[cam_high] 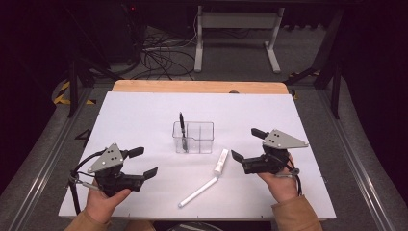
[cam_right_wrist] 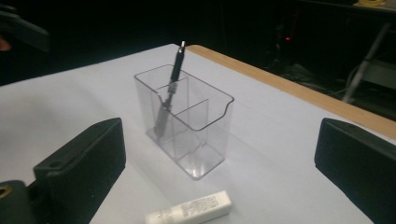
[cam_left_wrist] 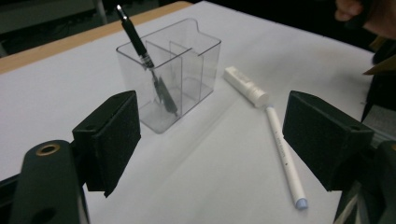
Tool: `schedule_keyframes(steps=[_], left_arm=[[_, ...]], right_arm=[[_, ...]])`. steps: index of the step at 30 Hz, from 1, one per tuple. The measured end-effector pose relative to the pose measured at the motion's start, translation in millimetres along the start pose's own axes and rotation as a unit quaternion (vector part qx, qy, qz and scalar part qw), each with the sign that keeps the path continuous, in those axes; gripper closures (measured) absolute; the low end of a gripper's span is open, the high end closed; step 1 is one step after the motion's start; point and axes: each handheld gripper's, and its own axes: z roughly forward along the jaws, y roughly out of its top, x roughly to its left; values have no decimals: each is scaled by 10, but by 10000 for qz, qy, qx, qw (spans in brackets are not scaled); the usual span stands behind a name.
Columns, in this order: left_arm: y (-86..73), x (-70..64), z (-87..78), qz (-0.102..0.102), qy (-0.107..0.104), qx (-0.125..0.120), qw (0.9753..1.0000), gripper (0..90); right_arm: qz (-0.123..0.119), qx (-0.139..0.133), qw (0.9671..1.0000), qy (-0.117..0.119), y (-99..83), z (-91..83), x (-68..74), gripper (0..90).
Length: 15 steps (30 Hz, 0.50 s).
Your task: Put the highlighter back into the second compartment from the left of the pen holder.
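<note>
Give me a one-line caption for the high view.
Two open grippers, left gripper and right gripper, flank a clear organizer holding a black pen.

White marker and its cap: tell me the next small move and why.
Probably bring the right claw, open, down over the white cap. It lies on the table beside the clear organizer, closest to that claw, detached from the white marker; the black pen already stands inside.

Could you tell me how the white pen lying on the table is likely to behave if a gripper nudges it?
The white pen looks round and slim, so it would probably roll. It seems stiff and light. Its detached cap lies close by and may get knocked.
</note>
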Motion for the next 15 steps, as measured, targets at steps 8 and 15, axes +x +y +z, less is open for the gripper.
schedule_keyframes(steps=[8, 15], left_arm=[[100, -45, 106, -33, -141, 210, 9997, 195], [193, -85, 182, -105, -229, 347, 9991, 168]], right_arm=[[132, -14, 9999, -48, -184, -182, -93, 25], [164, 89, 9998, -110, -328, -229, -145, 36]])
